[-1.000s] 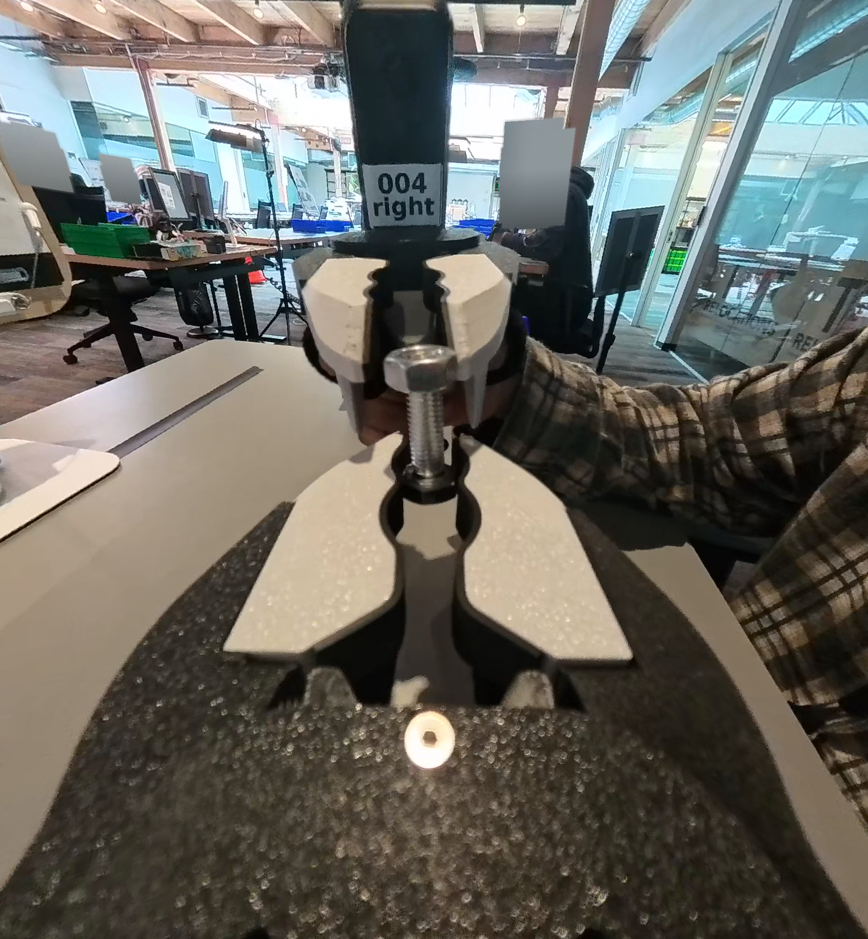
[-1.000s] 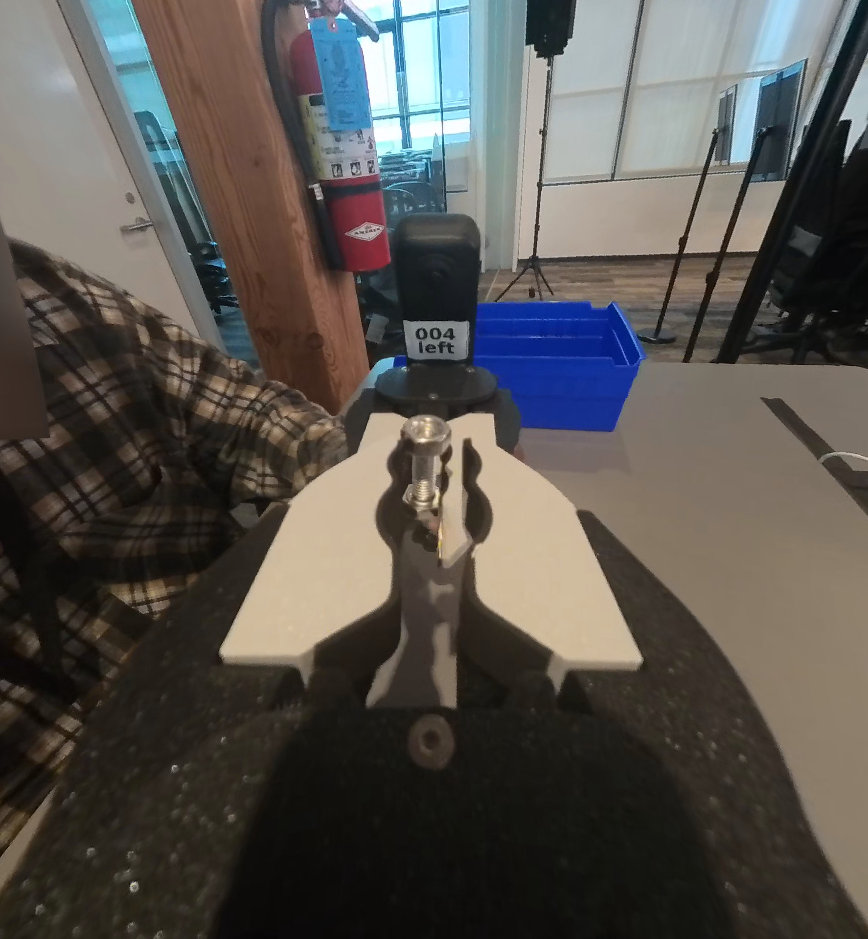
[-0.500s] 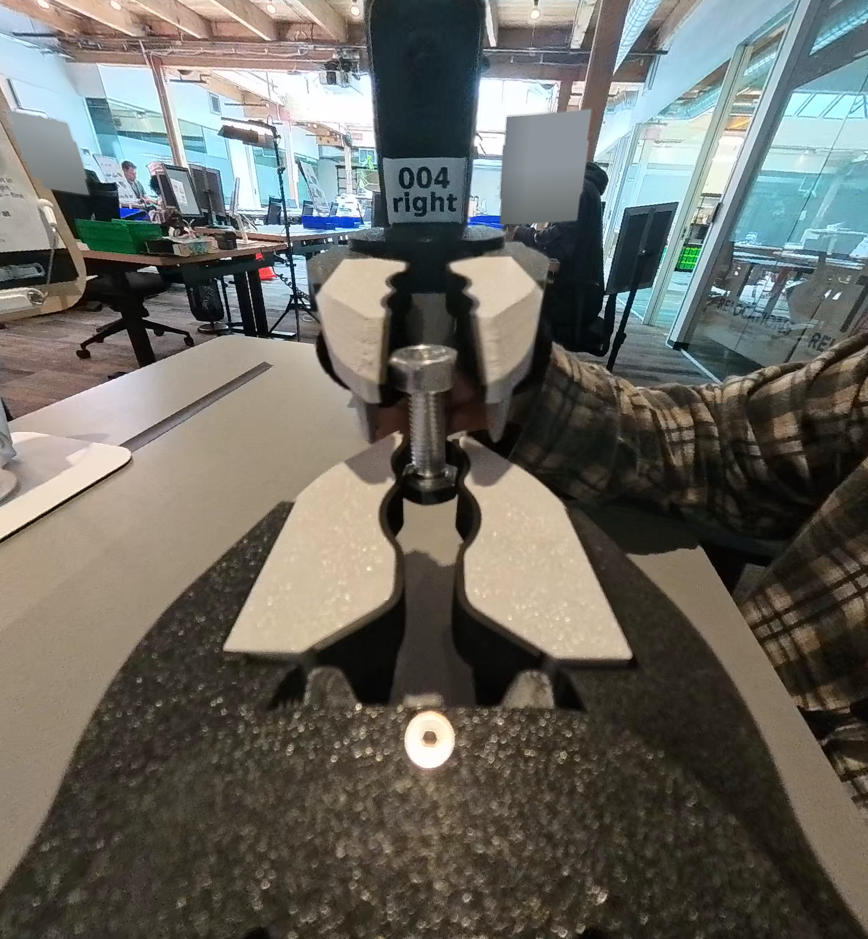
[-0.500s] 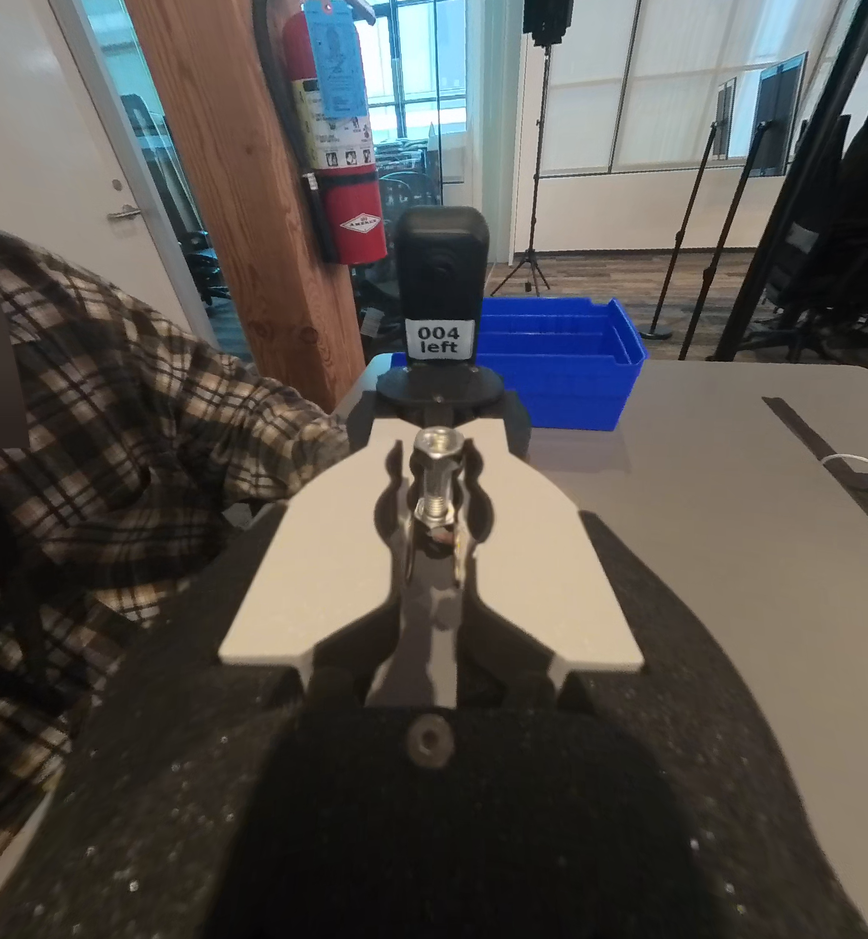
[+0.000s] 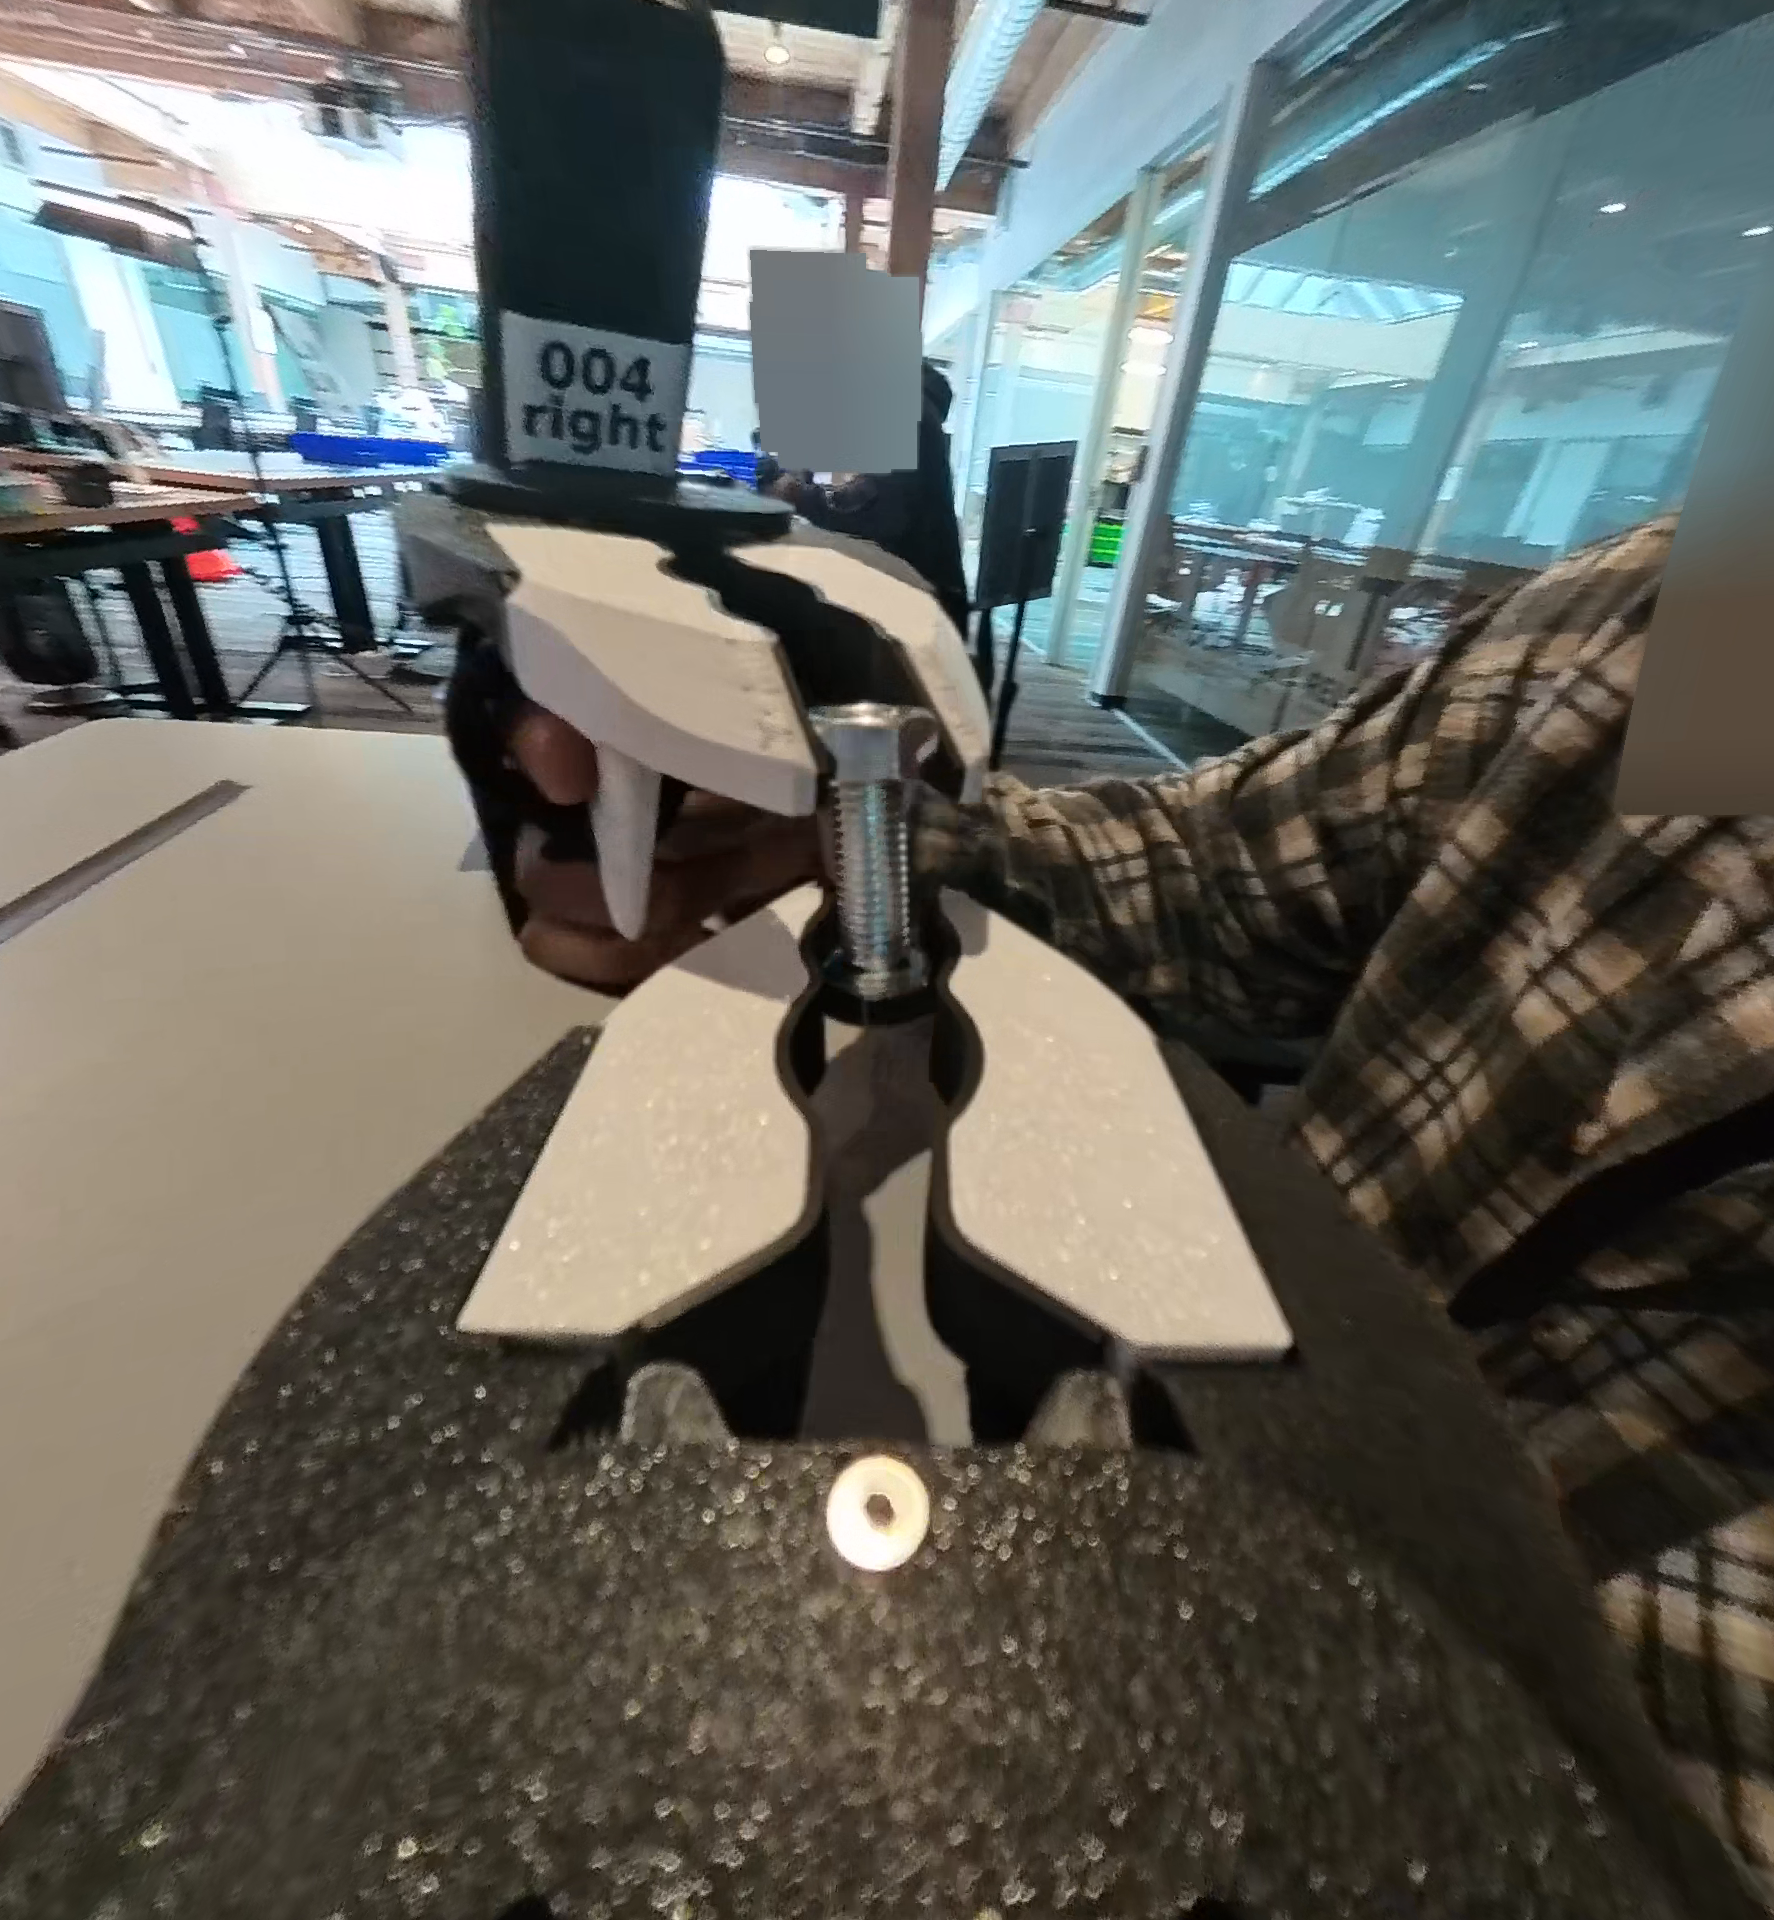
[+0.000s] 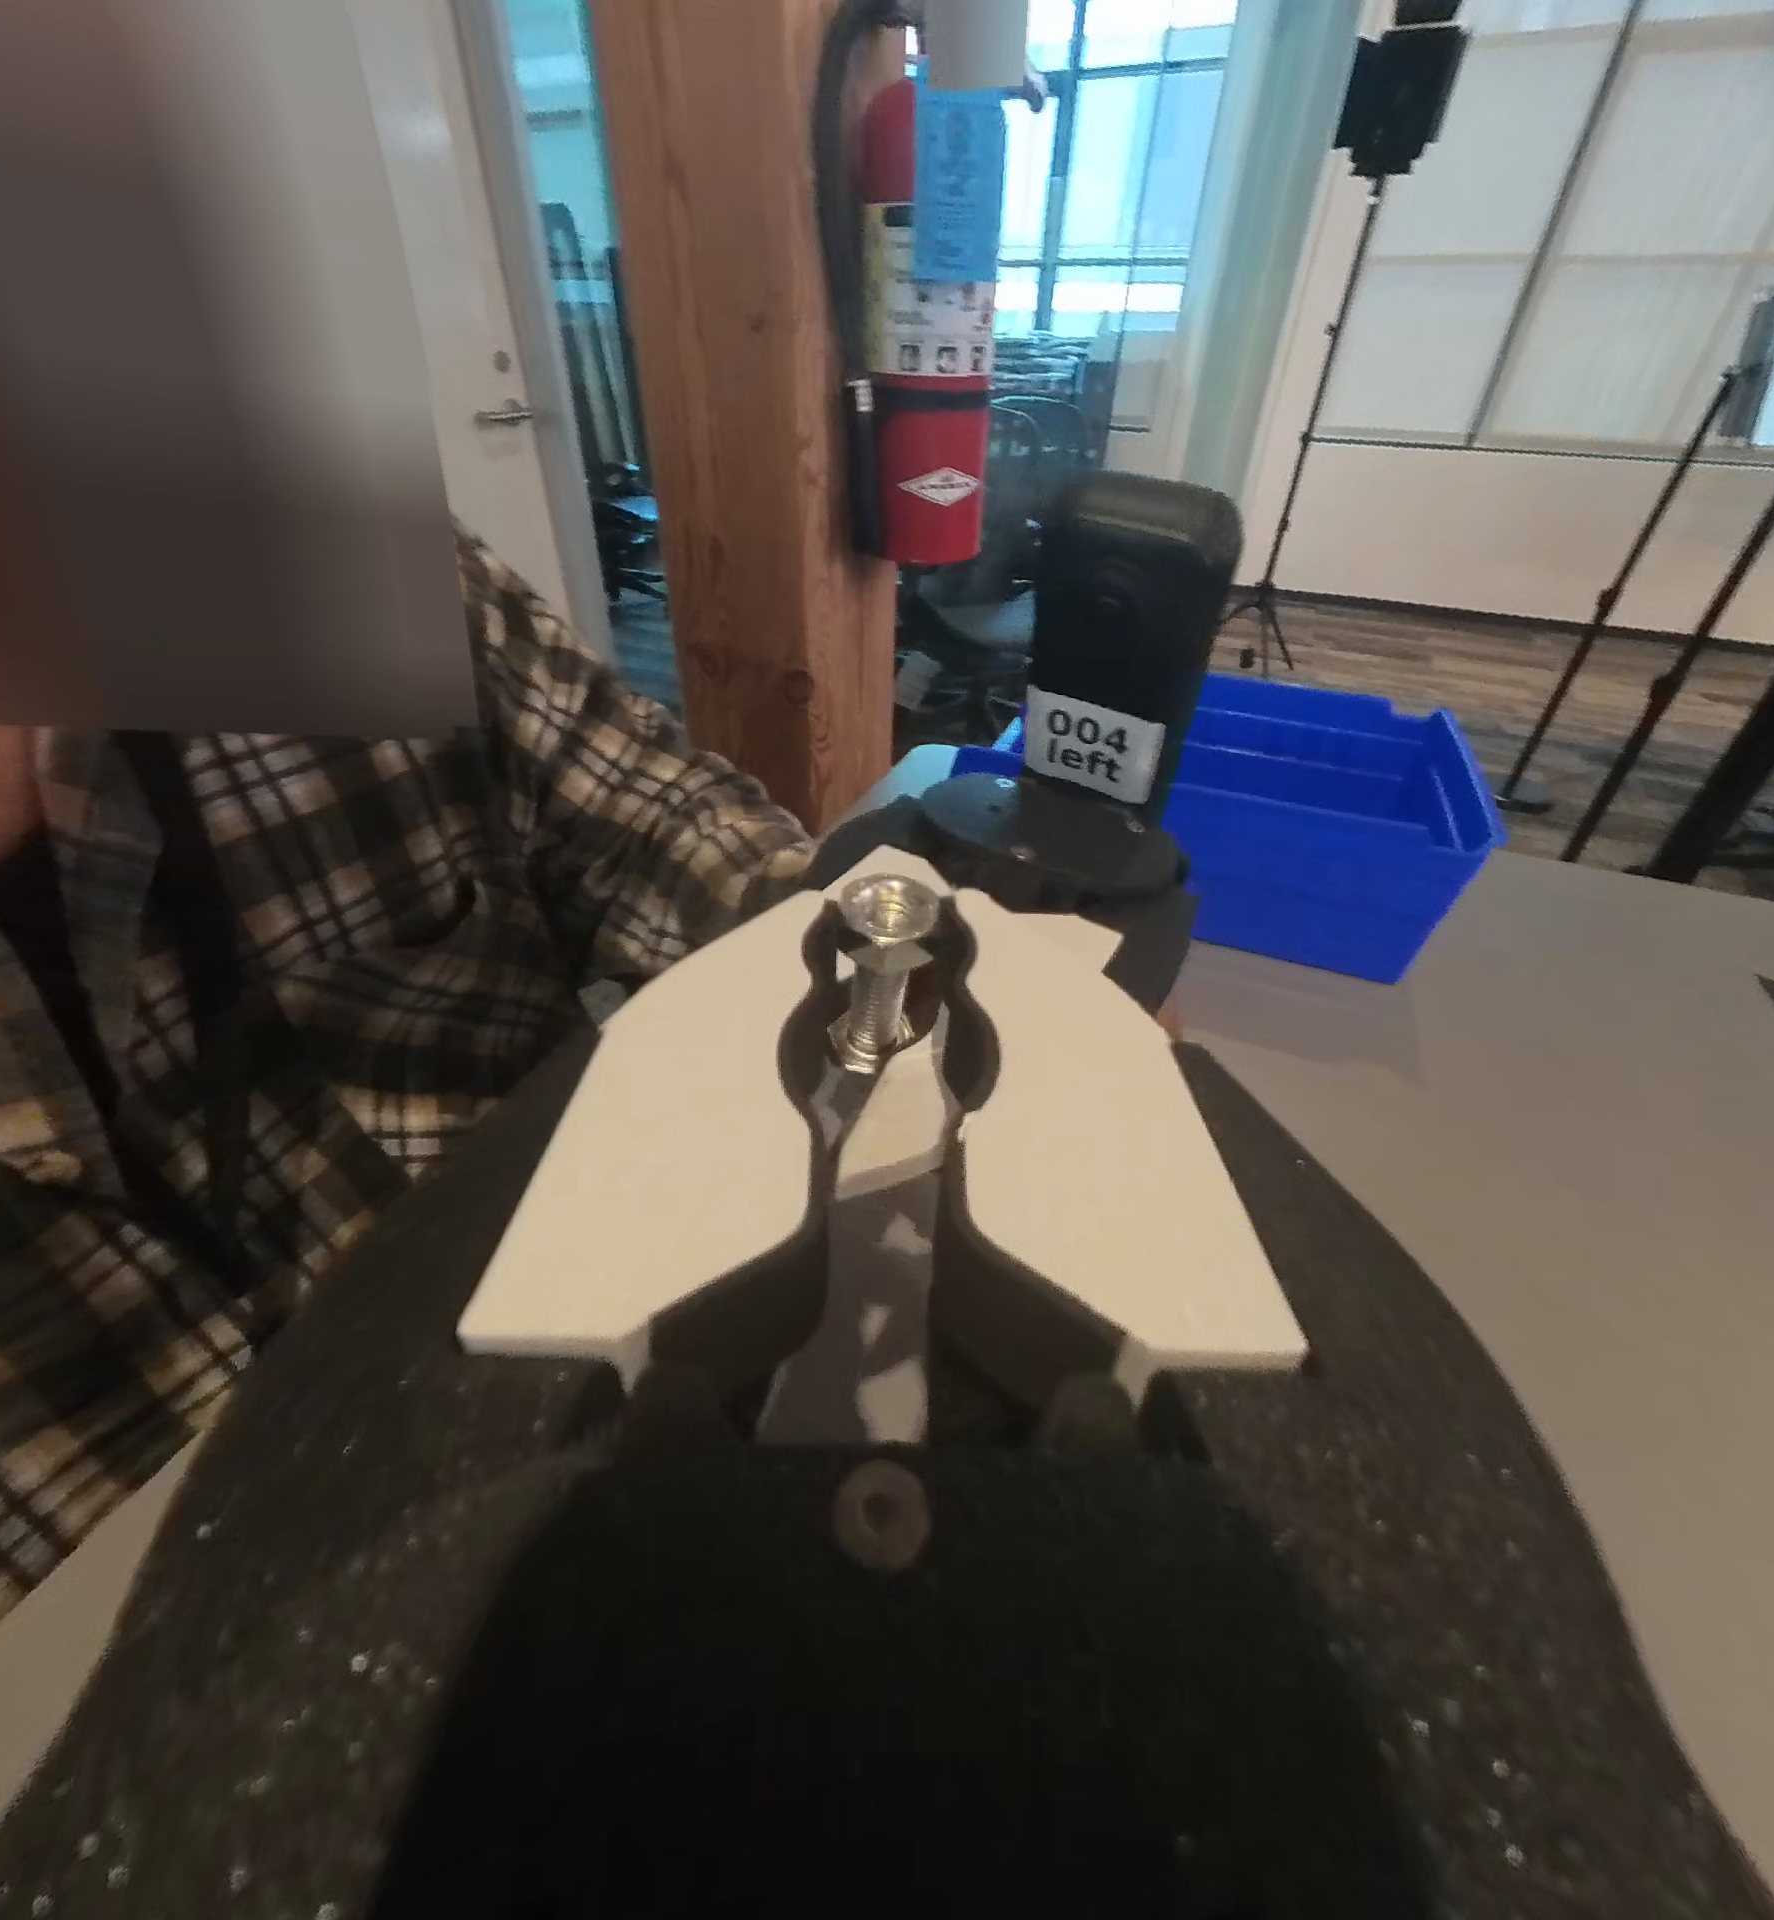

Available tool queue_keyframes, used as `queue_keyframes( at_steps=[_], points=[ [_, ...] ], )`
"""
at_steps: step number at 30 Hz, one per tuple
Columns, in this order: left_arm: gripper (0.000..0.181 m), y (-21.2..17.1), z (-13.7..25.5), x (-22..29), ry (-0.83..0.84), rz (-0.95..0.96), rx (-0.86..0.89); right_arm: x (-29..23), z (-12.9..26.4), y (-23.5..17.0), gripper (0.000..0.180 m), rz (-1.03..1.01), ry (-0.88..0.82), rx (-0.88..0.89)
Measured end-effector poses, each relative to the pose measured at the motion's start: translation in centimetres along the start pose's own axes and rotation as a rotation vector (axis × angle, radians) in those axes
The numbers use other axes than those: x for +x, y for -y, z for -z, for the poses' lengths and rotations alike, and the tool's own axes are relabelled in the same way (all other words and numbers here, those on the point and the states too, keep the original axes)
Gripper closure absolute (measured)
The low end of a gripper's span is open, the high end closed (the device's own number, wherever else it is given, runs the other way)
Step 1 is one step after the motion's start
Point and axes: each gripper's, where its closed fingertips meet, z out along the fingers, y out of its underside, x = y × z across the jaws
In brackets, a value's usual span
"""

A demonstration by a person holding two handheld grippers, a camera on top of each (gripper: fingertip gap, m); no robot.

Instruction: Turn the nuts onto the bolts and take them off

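Left hand-held gripper [image 5: 875, 971], white flat fingers closed round the silver hex nut [image 5: 878, 966] at the lower end of the upright silver threaded steel bolt [image 5: 870, 852]. Right hand-held gripper [image 5: 867, 743] faces it, rolled to one side, clamped on the bolt head. Both are held above the pale grey counter [image 5: 187, 935], plaid-sleeved forearm [image 5: 1278, 862] reaching in behind.

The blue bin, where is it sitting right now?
In the right wrist view, the blue bin sits on the grey table, right of centre, just behind the left gripper and right of the wooden post.
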Motion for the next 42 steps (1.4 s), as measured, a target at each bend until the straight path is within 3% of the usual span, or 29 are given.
queue_keyframes(
  at_steps=[5,18,26,33,35,42],
  points=[
    [0.166,-0.5,-0.5,1.3,-0.125,0.077,-0.01,-0.7,0.1,-0.4,0.162,-0.053,0.091,0.032],
    [0.166,-0.1,0.5,-1.2,0.041,0.049,0.015,2.5,1.7,-1.0,0.159,-0.131,-0.078,0.025],
    [0.166,0.0,1.1,-2.5,0.133,0.044,0.023,2.6,1.2,-0.5,0.145,-0.126,-0.122,0.01],
    [0.166,-0.2,1.4,-3.5,0.211,0.03,0.008,3.9,0.4,-0.4,0.154,-0.15,-0.231,0.002],
    [0.166,-0.3,1.3,-3.6,0.218,0.024,0.002,3.8,0.3,-0.5,0.161,-0.161,-0.223,0.003],
    [0.166,0.0,0.9,-2.5,0.133,0.039,0.02,2.8,0.6,-0.1,0.161,-0.139,-0.139,0.022]
  ],
)
